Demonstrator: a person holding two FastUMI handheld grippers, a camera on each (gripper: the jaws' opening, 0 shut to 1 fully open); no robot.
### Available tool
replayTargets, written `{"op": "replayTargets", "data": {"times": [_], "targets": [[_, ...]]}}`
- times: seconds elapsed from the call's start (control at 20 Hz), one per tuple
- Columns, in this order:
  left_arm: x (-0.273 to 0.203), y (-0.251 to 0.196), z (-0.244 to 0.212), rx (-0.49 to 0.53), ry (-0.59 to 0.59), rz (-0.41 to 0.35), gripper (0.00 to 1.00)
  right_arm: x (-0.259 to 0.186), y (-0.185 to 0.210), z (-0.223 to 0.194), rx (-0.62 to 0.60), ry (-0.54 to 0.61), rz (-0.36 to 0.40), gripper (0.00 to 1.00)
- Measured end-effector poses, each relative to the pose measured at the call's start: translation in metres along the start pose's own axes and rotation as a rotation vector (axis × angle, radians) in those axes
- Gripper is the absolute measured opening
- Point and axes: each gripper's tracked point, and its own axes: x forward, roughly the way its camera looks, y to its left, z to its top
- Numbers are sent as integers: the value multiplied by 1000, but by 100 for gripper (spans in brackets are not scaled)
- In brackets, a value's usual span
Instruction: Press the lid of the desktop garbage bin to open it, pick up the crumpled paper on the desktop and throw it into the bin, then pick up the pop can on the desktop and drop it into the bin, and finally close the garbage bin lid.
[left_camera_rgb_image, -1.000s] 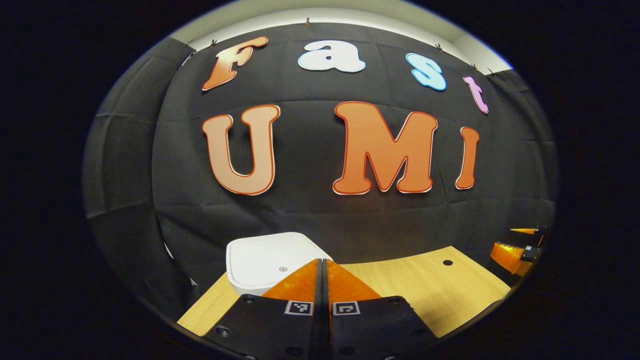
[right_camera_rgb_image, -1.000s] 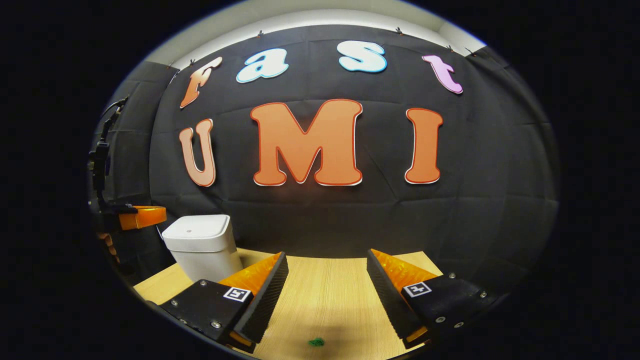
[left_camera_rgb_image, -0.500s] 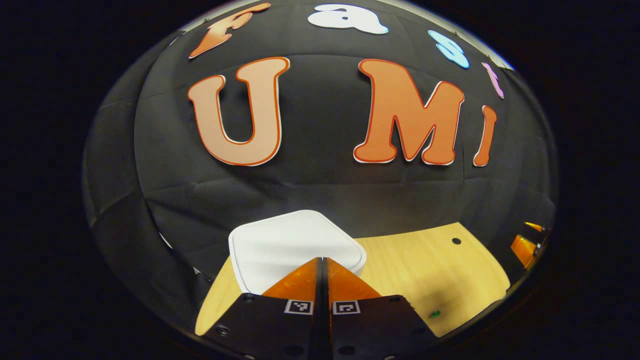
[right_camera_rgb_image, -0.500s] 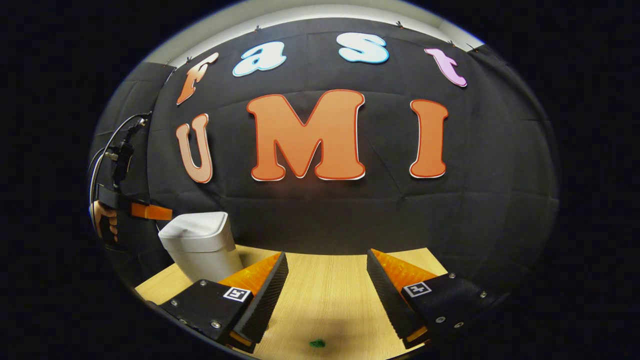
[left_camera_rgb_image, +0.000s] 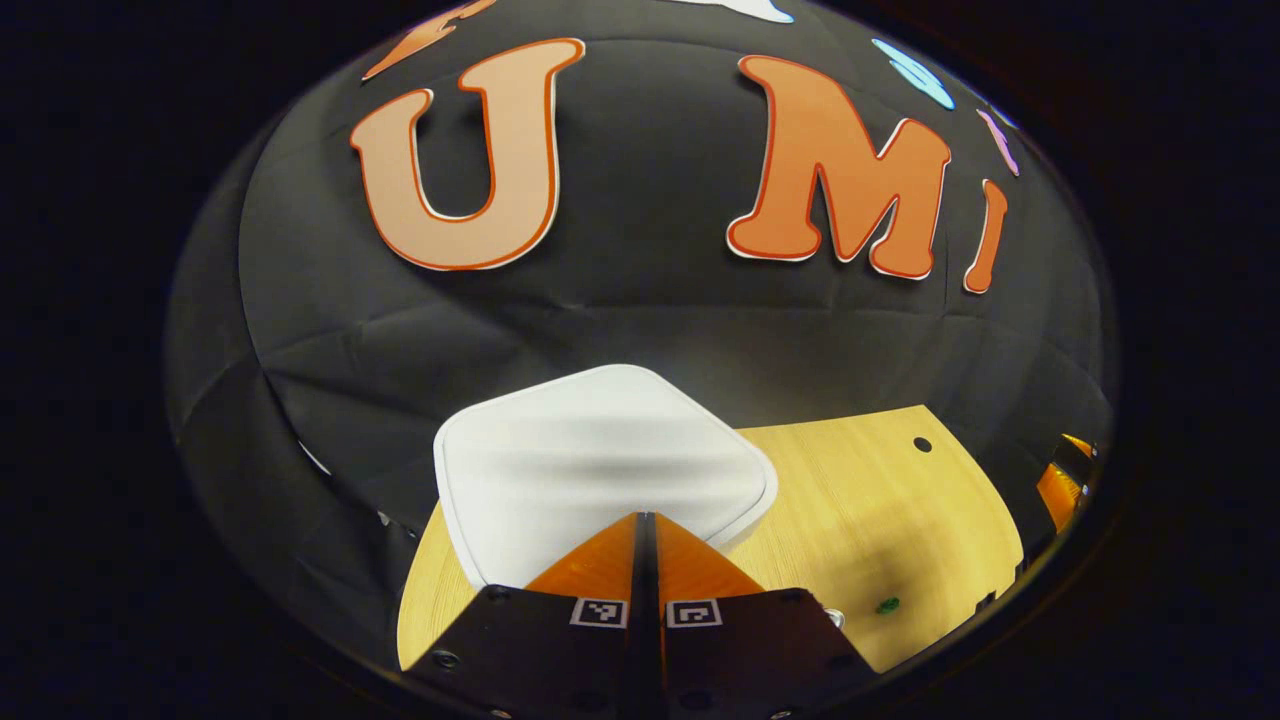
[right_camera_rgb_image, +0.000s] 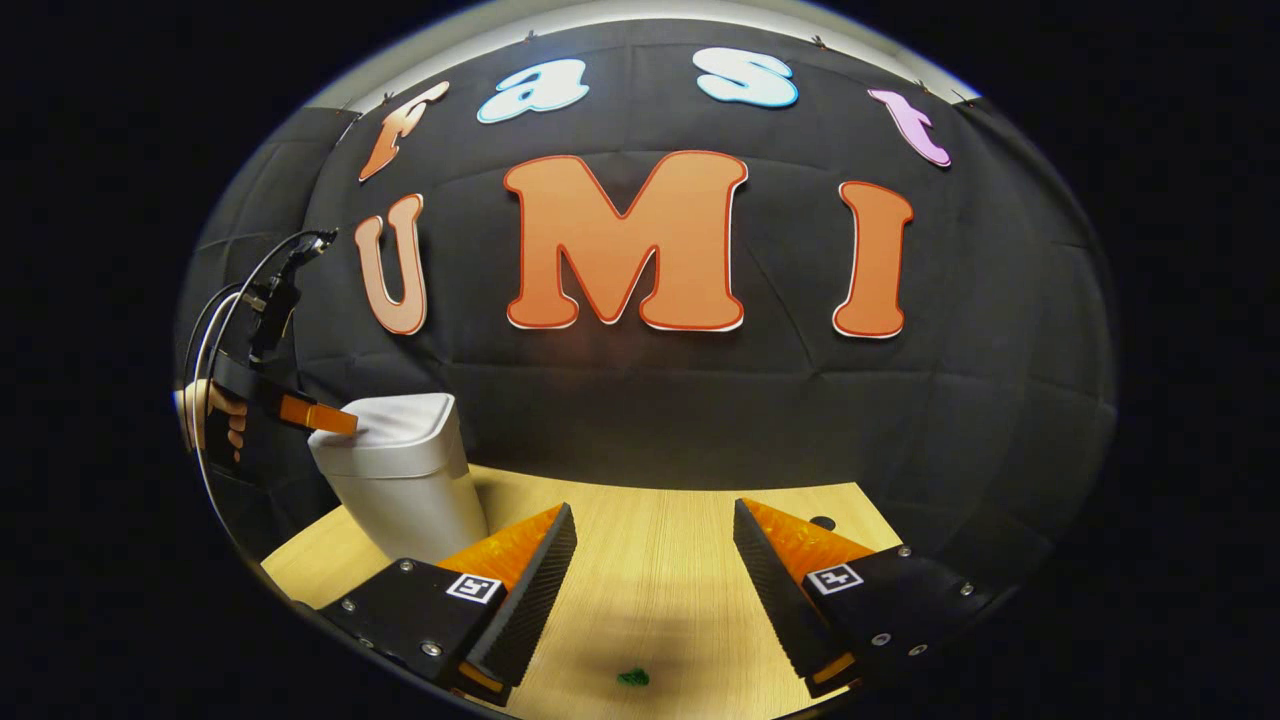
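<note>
The white garbage bin (right_camera_rgb_image: 405, 480) stands at the back left of the wooden table, its lid (left_camera_rgb_image: 600, 460) down. My left gripper (left_camera_rgb_image: 645, 518) is shut with nothing between its fingers, and its tips rest on the near edge of that lid. In the right gripper view the left gripper (right_camera_rgb_image: 330, 420) touches the lid's front edge, held by a hand (right_camera_rgb_image: 222, 415). My right gripper (right_camera_rgb_image: 650, 545) hangs open and empty above the middle of the table (right_camera_rgb_image: 650, 590), to the right of the bin.
A small green speck (right_camera_rgb_image: 631, 678) lies on the wood near the front edge, also seen as a green speck (left_camera_rgb_image: 886, 605) in the left gripper view. A dark round hole (left_camera_rgb_image: 922, 444) sits in the tabletop at the far right. Cables (right_camera_rgb_image: 225, 310) trail from the left gripper.
My left gripper has come down and forward onto the bin lid, which now looms larger. The right gripper has hardly moved, staying open.
</note>
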Motion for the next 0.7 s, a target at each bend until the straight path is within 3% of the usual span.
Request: {"op": "replayTargets", "data": {"times": [0.35,0.7], "targets": [[3,1,-15,40,54,15,0,4,8,-5,3,18,15,95],[5,2,-9,45,-16,22,0,-1,5,-6,26,22,12,95]]}}
